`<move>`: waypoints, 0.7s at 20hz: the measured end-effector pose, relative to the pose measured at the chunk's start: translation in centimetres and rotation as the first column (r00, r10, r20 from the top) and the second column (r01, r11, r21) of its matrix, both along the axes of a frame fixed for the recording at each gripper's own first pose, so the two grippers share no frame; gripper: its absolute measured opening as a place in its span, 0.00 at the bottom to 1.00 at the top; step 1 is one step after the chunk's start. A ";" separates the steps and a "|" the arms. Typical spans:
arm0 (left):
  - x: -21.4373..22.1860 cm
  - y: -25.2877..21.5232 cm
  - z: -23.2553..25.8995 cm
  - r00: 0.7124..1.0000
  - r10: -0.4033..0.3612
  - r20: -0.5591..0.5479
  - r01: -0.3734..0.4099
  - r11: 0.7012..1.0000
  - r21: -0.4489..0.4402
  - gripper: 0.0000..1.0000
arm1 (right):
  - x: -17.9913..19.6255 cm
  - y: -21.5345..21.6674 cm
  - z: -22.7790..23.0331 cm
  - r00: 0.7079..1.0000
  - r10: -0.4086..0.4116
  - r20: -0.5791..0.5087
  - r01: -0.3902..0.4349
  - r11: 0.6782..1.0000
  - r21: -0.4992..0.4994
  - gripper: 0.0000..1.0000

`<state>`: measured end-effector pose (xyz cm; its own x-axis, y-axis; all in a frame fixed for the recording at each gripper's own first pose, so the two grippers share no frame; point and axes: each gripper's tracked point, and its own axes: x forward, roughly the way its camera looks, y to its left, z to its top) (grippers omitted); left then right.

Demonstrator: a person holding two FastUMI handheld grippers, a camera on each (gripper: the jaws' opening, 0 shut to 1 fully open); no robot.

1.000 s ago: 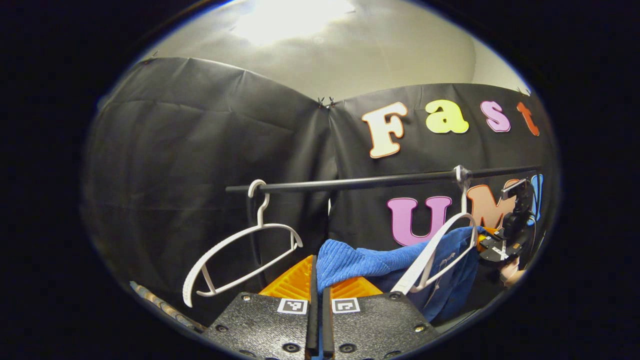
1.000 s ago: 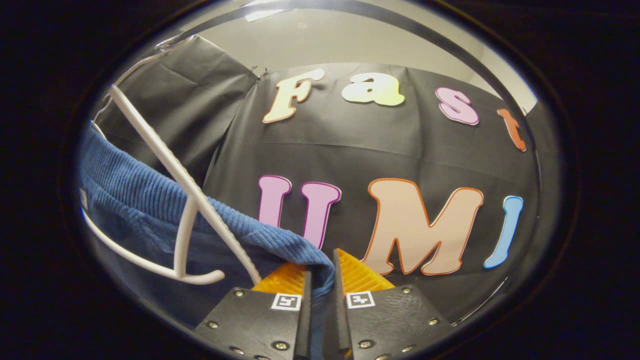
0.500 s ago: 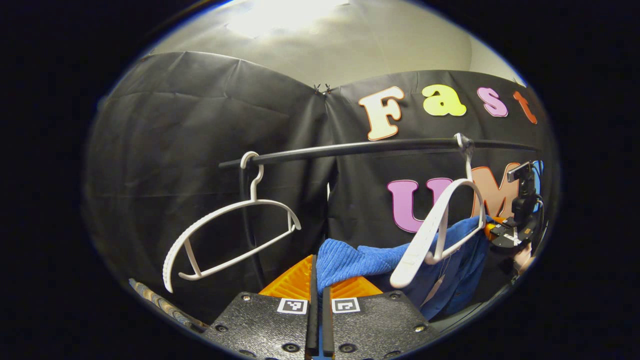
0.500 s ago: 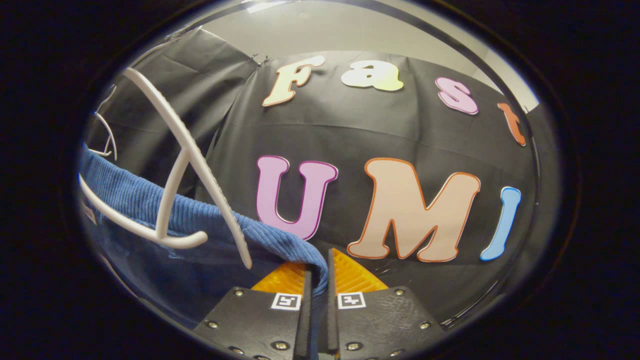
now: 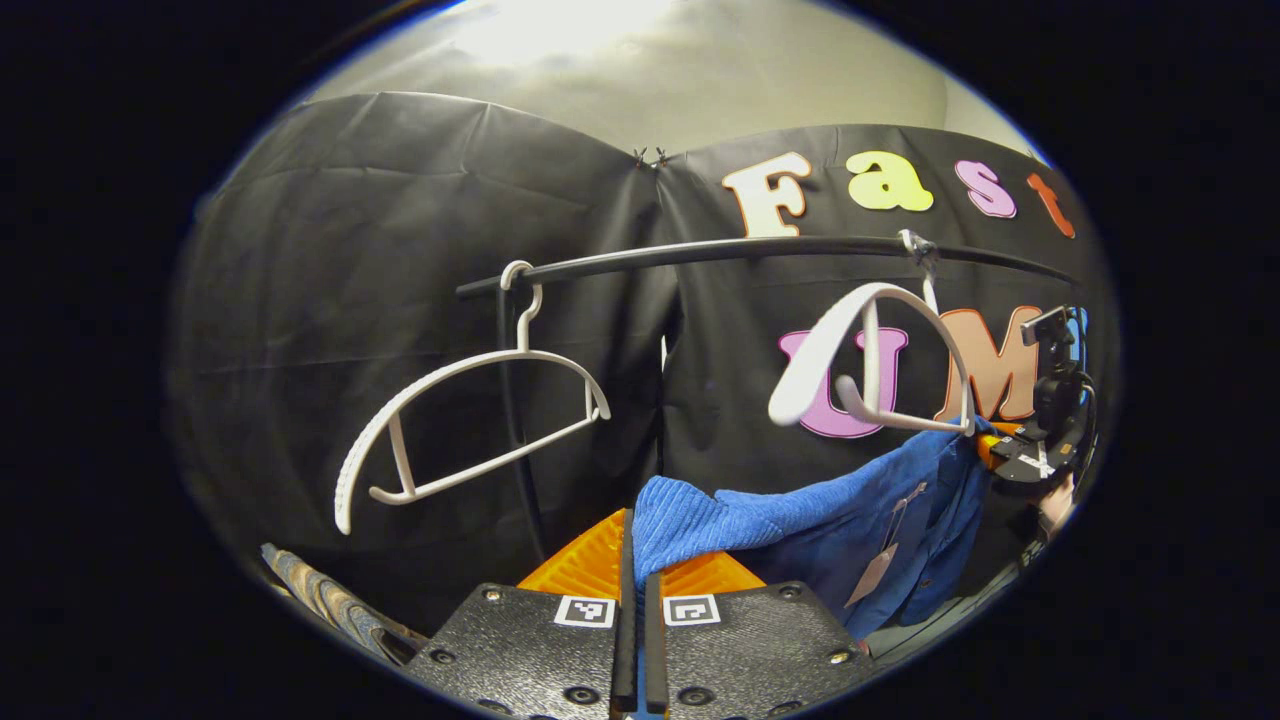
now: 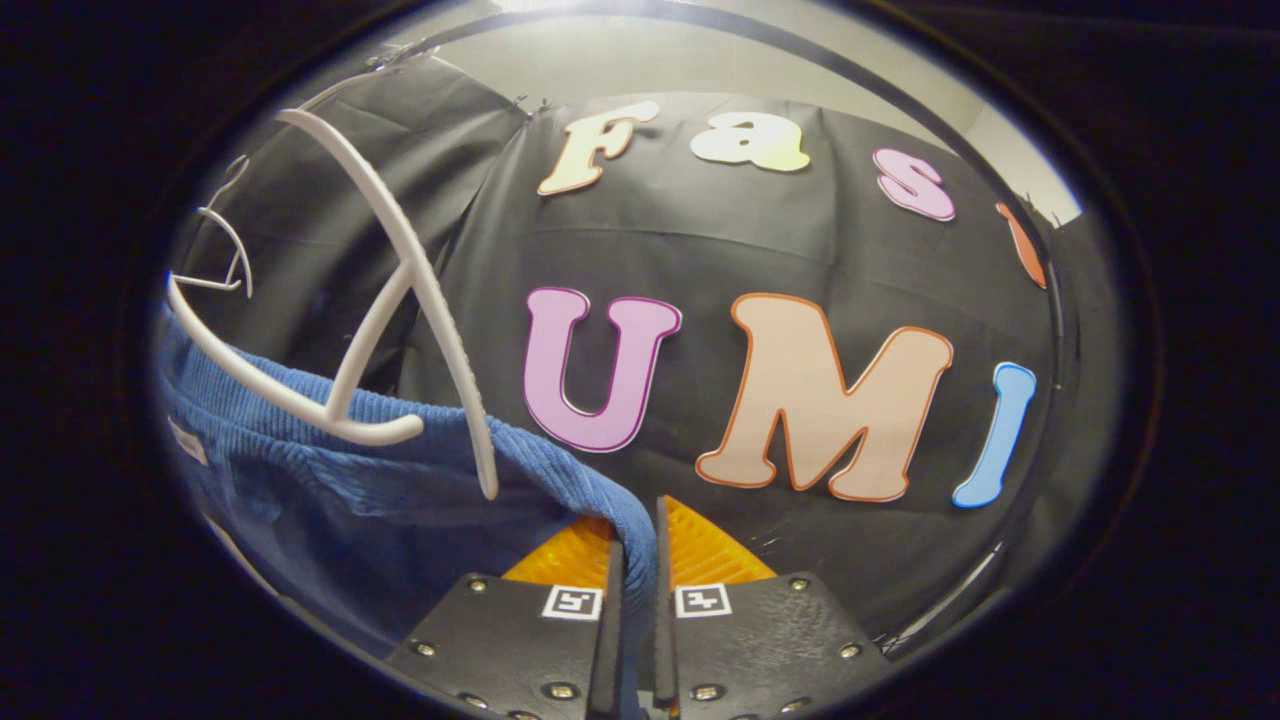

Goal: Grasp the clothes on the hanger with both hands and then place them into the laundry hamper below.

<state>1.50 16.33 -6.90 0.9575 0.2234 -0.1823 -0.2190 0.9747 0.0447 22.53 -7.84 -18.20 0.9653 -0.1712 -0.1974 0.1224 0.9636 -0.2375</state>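
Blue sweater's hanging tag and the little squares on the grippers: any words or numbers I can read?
Tag on the blue sweater: too small to read.
Square markers on the left gripper: black-and-white patterns, no words.
Marker squares on the right gripper: patterns too, no words.

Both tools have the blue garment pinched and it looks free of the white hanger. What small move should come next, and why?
Probably lower both tools together. The left tool and right tool are each shut on an end of the blue ribbed knit garment, which sags between them below the white plastic hanger on the black rail. The hamper is below according to the task.
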 end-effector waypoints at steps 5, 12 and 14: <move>-1.1 -1.1 -0.8 0.999 -0.031 -0.020 0.032 0.999 0.033 0.04 | -2.5 0.6 0.2 1.000 0.003 -0.008 -0.002 1.000 0.029 0.12; -1.4 -4.8 -3.0 0.992 -0.117 -0.052 0.116 0.993 -0.033 0.04 | -5.4 2.5 -0.1 0.999 0.040 -0.034 -0.038 0.998 0.047 0.12; -0.9 -6.2 -3.5 0.987 -0.152 -0.054 0.150 0.988 -0.038 0.04 | -6.9 2.5 -1.6 0.997 0.047 -0.065 -0.044 0.998 0.040 0.12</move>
